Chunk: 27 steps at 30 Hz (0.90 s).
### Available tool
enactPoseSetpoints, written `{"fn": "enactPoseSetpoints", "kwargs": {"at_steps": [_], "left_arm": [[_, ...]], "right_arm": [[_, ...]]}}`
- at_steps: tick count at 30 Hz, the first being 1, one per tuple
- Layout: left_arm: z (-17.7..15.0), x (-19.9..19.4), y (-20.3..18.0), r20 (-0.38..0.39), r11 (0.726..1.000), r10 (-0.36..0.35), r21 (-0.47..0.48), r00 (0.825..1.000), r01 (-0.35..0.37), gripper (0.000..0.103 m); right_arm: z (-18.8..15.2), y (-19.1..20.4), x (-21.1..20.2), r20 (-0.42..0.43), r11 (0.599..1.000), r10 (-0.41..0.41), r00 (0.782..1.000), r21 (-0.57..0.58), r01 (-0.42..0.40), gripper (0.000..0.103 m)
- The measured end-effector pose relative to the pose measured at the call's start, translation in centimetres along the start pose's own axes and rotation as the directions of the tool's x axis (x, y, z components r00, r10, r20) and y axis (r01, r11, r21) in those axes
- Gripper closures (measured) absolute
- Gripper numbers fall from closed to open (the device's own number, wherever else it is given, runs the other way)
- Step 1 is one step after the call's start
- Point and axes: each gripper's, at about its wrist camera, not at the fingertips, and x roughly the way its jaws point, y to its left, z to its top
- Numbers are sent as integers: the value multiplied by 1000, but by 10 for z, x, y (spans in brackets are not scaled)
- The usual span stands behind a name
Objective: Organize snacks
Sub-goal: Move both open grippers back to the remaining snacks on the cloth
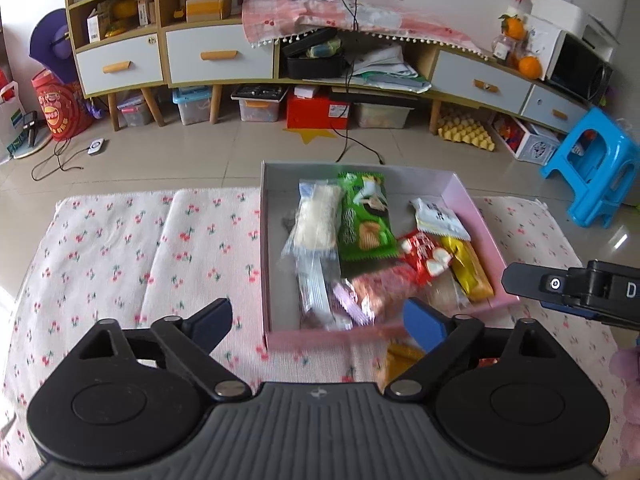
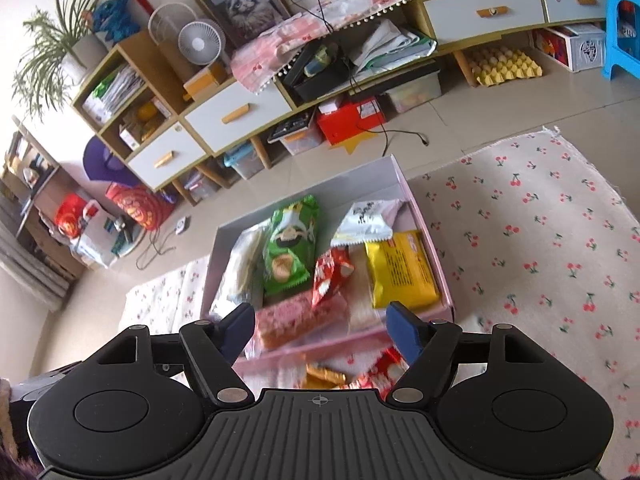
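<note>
A pink box (image 1: 484,220) (image 2: 422,216) sits on a cherry-print cloth and holds several snack packets: a green one (image 1: 362,216) (image 2: 288,248), a clear white one (image 1: 316,216), a red one (image 1: 424,254) (image 2: 330,270), a yellow one (image 1: 470,268) (image 2: 400,270), a white one (image 2: 366,220) and a pink one (image 1: 380,290) (image 2: 292,316). My left gripper (image 1: 318,322) is open and empty over the box's near edge. My right gripper (image 2: 320,326) is open and empty above the near edge too; it shows at the right of the left wrist view (image 1: 576,288). Loose orange and red snacks (image 2: 348,374) lie on the cloth under it.
The cherry-print cloth (image 1: 120,248) (image 2: 540,240) covers the low surface on both sides of the box. Behind it are tiled floor, a long cabinet (image 1: 216,56) with storage bins beneath, a cable (image 1: 356,144) and a blue stool (image 1: 592,172).
</note>
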Motion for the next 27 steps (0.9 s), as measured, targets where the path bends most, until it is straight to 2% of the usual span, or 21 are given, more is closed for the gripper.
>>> {"fn": "enactPoseSetpoints", "kwargs": {"at_steps": [4,15,20,24,27], "left_arm": [[-12,-4,3,-10,1000,-2,8,1000,2,6],[-45,-11,12,-13,1000,21,19,1000,-21,1],[-58,-11,14,28,1000,16,0,999,-16,1],[-61,-9,8,43,999,10,39,999,-12,1],[-67,-4,1,47,995,11,100,999,-15,1]], "right_arm": [[-9,2,-9,-9,999,-24,1000,-23,23,21],[-34,5,-17,-45,992,-68,997,-111,62,19],[-43,-1,-10,-81,993,-69,994,-106,61,19],[-43,-10,-5,-102,995,-82,991,-63,76,19],[-43,-19,0,-119,989,-138,983,-64,131,19]]}}
